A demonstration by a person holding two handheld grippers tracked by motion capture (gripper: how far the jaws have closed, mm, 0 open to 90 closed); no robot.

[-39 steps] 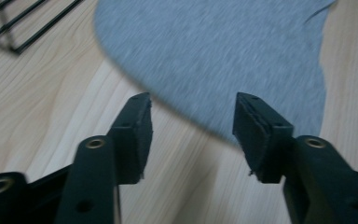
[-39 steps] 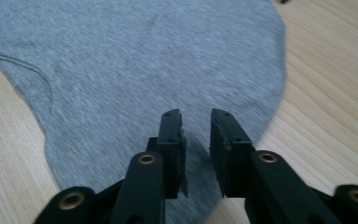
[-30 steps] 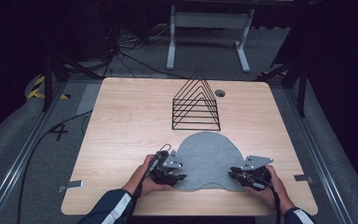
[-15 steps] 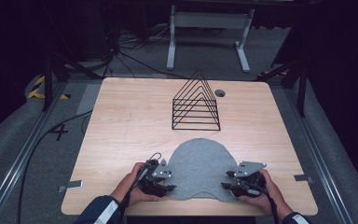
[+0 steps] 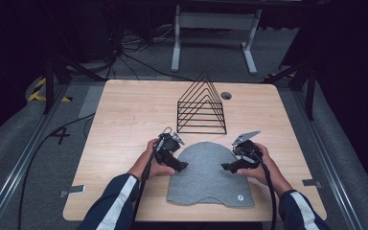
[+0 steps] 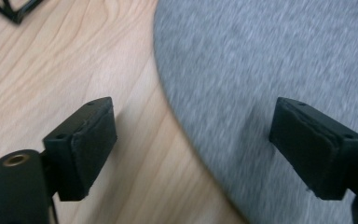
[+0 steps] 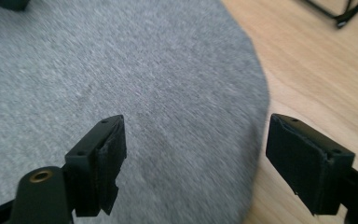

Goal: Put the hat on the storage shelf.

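I had just opened both grippers, left gripper and right gripper, letting the grey cloth lie flat on the worktop; laying-out seemed done.

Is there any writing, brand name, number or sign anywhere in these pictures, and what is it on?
"4": a dark mark like this digit on the grey floor left of the table.
Small round pale tag on the grey cloth, near its front edge: too small to read.
Yellow and black hazard stripes on the floor: a sign, no words.
Nothing readable on the wire rack.
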